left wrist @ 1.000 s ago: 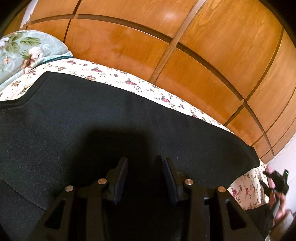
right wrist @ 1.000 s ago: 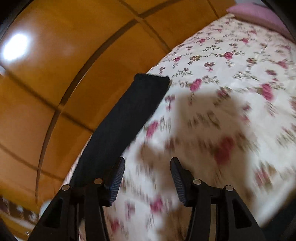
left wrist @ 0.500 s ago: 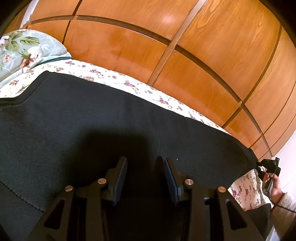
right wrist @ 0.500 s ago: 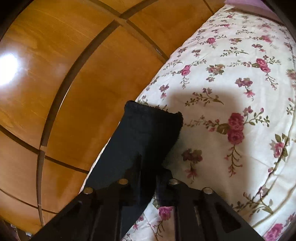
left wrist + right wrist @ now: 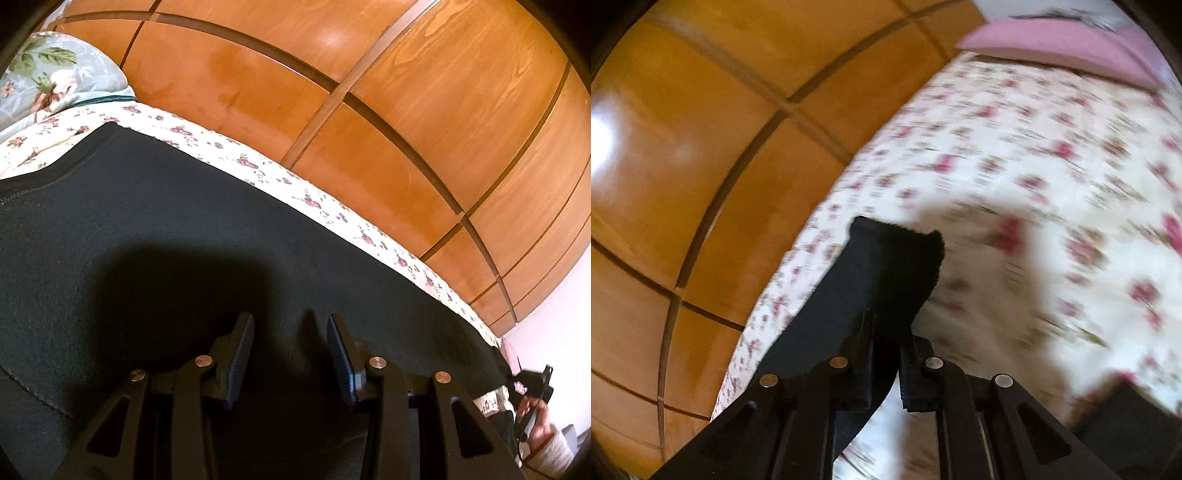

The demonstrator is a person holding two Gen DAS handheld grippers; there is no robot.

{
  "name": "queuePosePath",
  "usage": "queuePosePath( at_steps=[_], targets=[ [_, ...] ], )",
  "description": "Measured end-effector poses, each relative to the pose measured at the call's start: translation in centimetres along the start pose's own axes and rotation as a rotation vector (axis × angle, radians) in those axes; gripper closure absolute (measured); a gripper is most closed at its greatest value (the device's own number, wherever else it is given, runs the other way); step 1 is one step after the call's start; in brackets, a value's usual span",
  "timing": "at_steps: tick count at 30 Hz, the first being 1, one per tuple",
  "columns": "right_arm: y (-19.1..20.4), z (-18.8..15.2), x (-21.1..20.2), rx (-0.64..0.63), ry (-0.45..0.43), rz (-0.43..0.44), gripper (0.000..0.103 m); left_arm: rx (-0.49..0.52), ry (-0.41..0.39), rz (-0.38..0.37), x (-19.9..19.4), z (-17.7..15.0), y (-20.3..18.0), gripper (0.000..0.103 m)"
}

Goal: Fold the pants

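Observation:
Black pants (image 5: 184,229) lie spread flat on a flowered bed sheet (image 5: 314,201) and fill most of the left wrist view. My left gripper (image 5: 291,350) hovers just over the dark cloth, open, with nothing pinched between its pads. In the right wrist view the narrow end of one pant leg (image 5: 886,266) runs into my right gripper (image 5: 886,332), which is shut on the cloth near the hem. That view is blurred by motion. The right gripper (image 5: 532,384) and the hand holding it also show small at the left view's far right edge.
Orange wooden panels (image 5: 388,110) rise right behind the bed. A pale leaf-print pillow (image 5: 48,81) lies at the upper left. A pink pillow (image 5: 1071,48) sits at the far end of the sheet (image 5: 1034,166). A dark shape (image 5: 1126,421) lies at the right view's lower right.
The right gripper went from open over the sheet to shut on the pant leg's end, then moved with it. The left gripper stayed put, open.

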State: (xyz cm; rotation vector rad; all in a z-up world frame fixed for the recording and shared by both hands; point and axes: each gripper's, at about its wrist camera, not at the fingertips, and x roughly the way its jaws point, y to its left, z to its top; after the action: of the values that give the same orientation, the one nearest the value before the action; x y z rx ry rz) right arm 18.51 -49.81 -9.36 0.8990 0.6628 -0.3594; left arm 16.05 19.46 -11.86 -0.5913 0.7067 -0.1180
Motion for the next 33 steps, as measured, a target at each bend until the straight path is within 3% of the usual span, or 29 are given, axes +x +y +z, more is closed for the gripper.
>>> queuePosePath(
  at_steps=[3,6,9,13,15,21,24,26,29,33],
  targets=[
    [-2.1,-0.9,0.1,0.041,0.017,0.012,0.093,0.001,0.0,0.002,0.0,0.0,-0.1,0.062],
    [-1.8,-0.7,0.0,0.043,0.013,0.007,0.092,0.001,0.0,0.002,0.0,0.0,-0.1,0.062],
    [-1.2,-0.3,-1.0,0.062,-0.017,-0.063,0.081,0.002,0.0,0.004,0.0,0.0,-0.1,0.062],
    [2.0,-2.4,-4.4,-0.111,-0.17,-0.205,0.078,0.006,0.0,0.011,0.1,0.0,-0.2,0.062],
    [4.2,-4.2,-4.9,-0.249,-0.206,-0.213,0.078,0.006,0.001,0.011,0.1,0.0,-0.2,0.062],
    [10.3,-11.9,-2.0,-0.575,-0.01,-0.037,0.077,0.003,0.012,0.02,0.1,0.2,-0.2,0.062],
    [12.3,-15.4,0.6,-0.7,0.079,-0.065,0.067,-0.013,0.029,0.022,-0.1,0.4,-0.2,0.061],
    [13.1,-16.8,1.7,-0.771,0.065,-0.133,0.065,-0.035,0.045,0.012,-0.5,0.9,-0.1,0.061],
    [13.0,-16.9,1.8,-0.779,0.064,-0.135,0.061,-0.071,0.08,-0.011,-1.1,2.1,0.6,0.061],
    [12.4,-16.8,1.1,-0.758,0.062,-0.102,0.059,-0.091,0.013,0.057,-2.2,5.7,2.4,0.061]
  ],
)
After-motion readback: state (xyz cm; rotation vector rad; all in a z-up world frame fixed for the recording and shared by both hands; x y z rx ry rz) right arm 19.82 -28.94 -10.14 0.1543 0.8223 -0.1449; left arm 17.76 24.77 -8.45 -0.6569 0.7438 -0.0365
